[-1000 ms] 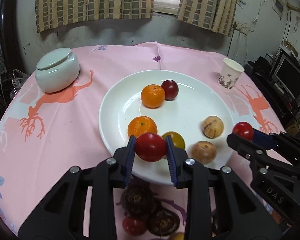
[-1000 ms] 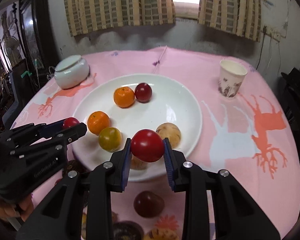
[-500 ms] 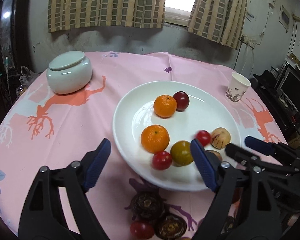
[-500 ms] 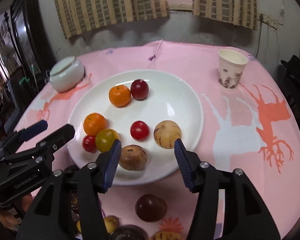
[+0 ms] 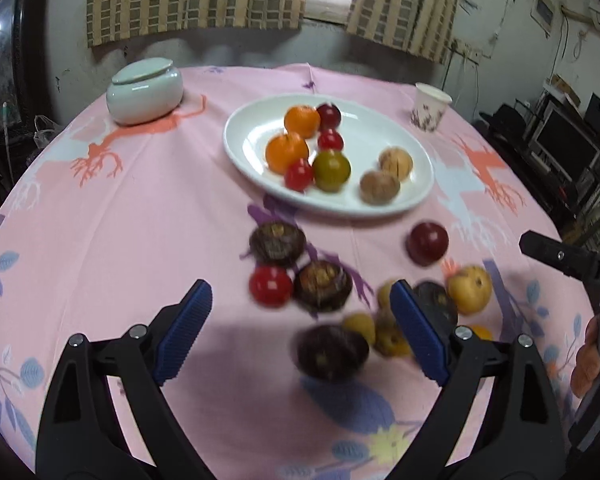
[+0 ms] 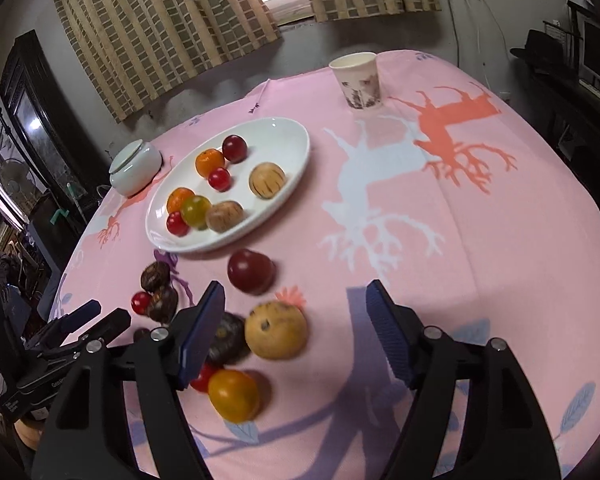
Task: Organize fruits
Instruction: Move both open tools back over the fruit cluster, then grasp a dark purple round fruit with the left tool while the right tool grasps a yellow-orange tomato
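Observation:
A white plate (image 5: 244, 136) holds two oranges (image 5: 286, 152), a dark plum, two red tomatoes (image 5: 299, 174), a green-yellow tomato (image 5: 331, 170) and two tan fruits (image 5: 379, 187). Loose fruit lies on the pink cloth nearer me: dark mangosteens (image 5: 277, 242), a red tomato (image 5: 271, 285), a plum (image 5: 427, 242) and yellow fruits. My left gripper (image 5: 300, 300) hangs over this pile, jaws opening and gripping nothing. My right gripper (image 6: 296, 304) is also opening; a tan fruit (image 6: 276, 330) lies on the cloth below the gap, untouched. A plum (image 6: 251, 271) sits just ahead.
A lidded white jar (image 5: 144, 92) stands at the back left and a paper cup (image 5: 432, 106) at the back right. The round table's edge drops off toward a monitor and gear (image 5: 564, 148) on the right. A person's hand (image 5: 588, 356) shows at the right edge.
Both grippers let go of their red tomatoes, which now lie on the plate. Both opened wide and pulled back from the plate to above the loose fruit; the right one rolled.

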{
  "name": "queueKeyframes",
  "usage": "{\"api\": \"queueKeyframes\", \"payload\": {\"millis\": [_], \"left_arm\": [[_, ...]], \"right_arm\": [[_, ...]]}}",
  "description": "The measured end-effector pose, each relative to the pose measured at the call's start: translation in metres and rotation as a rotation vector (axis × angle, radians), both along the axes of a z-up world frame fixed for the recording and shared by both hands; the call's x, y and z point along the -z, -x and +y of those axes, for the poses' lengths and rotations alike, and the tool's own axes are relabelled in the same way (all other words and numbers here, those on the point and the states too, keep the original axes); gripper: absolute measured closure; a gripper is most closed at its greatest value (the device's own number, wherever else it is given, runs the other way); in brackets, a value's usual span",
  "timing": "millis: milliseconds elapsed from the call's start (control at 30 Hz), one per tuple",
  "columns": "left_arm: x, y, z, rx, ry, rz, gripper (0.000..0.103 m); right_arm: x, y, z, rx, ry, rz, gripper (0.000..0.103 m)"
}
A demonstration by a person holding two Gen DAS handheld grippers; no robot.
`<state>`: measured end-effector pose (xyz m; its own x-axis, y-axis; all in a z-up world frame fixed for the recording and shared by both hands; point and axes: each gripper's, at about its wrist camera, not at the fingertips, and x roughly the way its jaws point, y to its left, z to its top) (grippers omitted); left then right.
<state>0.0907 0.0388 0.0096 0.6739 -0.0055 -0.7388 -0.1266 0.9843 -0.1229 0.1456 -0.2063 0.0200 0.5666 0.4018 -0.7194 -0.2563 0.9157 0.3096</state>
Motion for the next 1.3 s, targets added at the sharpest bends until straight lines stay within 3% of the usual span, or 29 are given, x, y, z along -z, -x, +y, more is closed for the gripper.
{"api": "queueKeyframes", "payload": {"millis": [200, 333, 500, 700, 867, 933, 1133, 1233, 1267, 1300], "left_arm": [[0.008, 0.026, -0.019, 0.016, -0.158, -0.047, 0.009], [0.011, 0.024, -0.033, 0.099, -0.231, -0.021, 0.009], [0.023, 0.021, -0.035, 0.126, -0.243, 0.006, 0.009], [0.028, 0.019, -0.031, 0.156, -0.166, 0.003, 0.01], [0.028, 0.017, -0.031, 0.196, -0.143, 0.027, 0.037], [0.026, 0.018, -0.027, 0.2, -0.118, 0.031, 0.04], [0.04, 0.012, -0.028, 0.206, -0.149, 0.066, 0.04], [0.046, 0.01, -0.03, 0.221, -0.154, 0.065, 0.05], [0.045, 0.01, -0.03, 0.227, -0.149, 0.064, 0.06], [0.045, 0.01, -0.03, 0.228, -0.142, 0.064, 0.061]], "right_arm": [[0.016, 0.003, -0.006, -0.016, 0.02, 0.057, 0.021], [0.015, 0.004, -0.013, 0.027, -0.008, 0.044, 0.011], [0.024, -0.001, -0.015, 0.057, 0.008, 0.068, 0.011], [0.028, -0.002, -0.014, 0.054, 0.012, 0.089, 0.011], [0.026, 0.0, -0.013, 0.047, 0.008, 0.082, 0.011], [0.025, 0.0, -0.013, 0.049, 0.006, 0.082, 0.011], [0.027, 0.001, -0.011, 0.043, 0.008, 0.092, 0.011], [0.028, 0.001, -0.009, 0.03, -0.005, 0.107, 0.011], [0.028, 0.001, -0.008, 0.027, -0.006, 0.11, 0.011], [0.028, 0.002, -0.007, 0.025, -0.003, 0.107, 0.011]]}}
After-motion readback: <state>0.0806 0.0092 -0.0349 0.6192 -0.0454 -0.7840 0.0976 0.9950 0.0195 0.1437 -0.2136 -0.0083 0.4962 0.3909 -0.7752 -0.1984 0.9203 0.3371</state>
